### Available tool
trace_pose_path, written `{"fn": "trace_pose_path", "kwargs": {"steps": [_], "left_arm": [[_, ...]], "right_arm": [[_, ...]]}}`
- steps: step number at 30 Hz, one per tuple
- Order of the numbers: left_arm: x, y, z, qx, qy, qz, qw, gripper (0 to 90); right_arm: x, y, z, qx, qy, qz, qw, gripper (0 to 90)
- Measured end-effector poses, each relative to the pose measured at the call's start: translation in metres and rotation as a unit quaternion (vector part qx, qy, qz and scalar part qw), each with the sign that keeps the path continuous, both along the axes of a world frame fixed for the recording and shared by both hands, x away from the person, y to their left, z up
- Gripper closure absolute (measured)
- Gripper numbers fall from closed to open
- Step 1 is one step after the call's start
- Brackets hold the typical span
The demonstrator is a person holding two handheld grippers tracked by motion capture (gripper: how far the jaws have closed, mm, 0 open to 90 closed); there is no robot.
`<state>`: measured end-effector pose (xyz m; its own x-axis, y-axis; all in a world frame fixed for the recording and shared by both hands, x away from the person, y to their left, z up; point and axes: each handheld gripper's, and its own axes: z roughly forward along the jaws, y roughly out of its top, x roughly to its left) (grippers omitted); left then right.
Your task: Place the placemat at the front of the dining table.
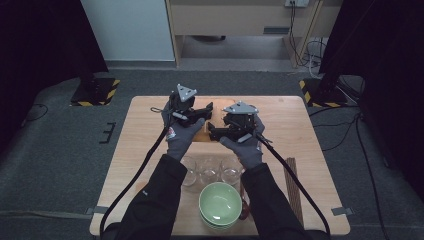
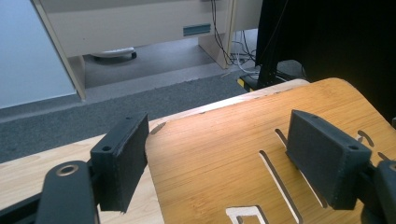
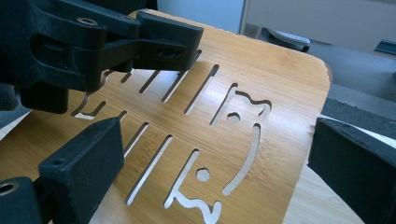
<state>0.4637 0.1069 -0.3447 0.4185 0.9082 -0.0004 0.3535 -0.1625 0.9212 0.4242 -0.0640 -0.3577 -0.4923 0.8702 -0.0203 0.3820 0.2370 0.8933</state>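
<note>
Hovering over a bamboo board [image 1: 202,134] near the table's [image 1: 150,115] far middle, both grippers faced each other across it. Left gripper [image 2: 224,168] stood wide, one pad [image 2: 122,158] past the board's edge over the table, the other pad [image 2: 322,156] above the slotted surface; nothing pressed between, no contact to be made out. Right gripper [image 3: 210,163] likewise gaped, one pad [image 3: 86,163] over the slots, the other pad [image 3: 355,163] beyond the rounded corner; not clamped on anything. Seen from the right gripper view, left gripper's jaws reached in over the board's cut-out slots and a fish-shaped cut-out [image 3: 243,140]. Board [image 2: 233,140] lay flat, lengthwise across the table, partly hidden in the high view by both gloved hands: left hand [image 1: 180,132], right hand [image 1: 245,145]. Closer to the person sat three clear glasses [image 1: 210,170] in a row, then a stack of green bowls [image 1: 220,205] at the near edge. Dark chopsticks [image 1: 292,185] lay right of the forearm.
</note>
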Motion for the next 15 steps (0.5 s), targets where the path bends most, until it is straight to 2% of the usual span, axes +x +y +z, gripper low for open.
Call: {"fn": "trace_pose_path", "kwargs": {"steps": [4, 15], "left_arm": [[0.007, -0.001, -0.005, 0.003, 0.001, 0.002, 1.0000, 21.5], [0.030, 0.001, -0.027, 0.014, 0.017, 0.005, 0.9997, 21.5]], "right_arm": [[0.008, 0.000, -0.005, -0.001, 0.001, -0.001, 1.0000, 3.8], [0.032, 0.005, -0.027, -0.005, 0.025, -0.004, 0.9997, 3.8]]}}
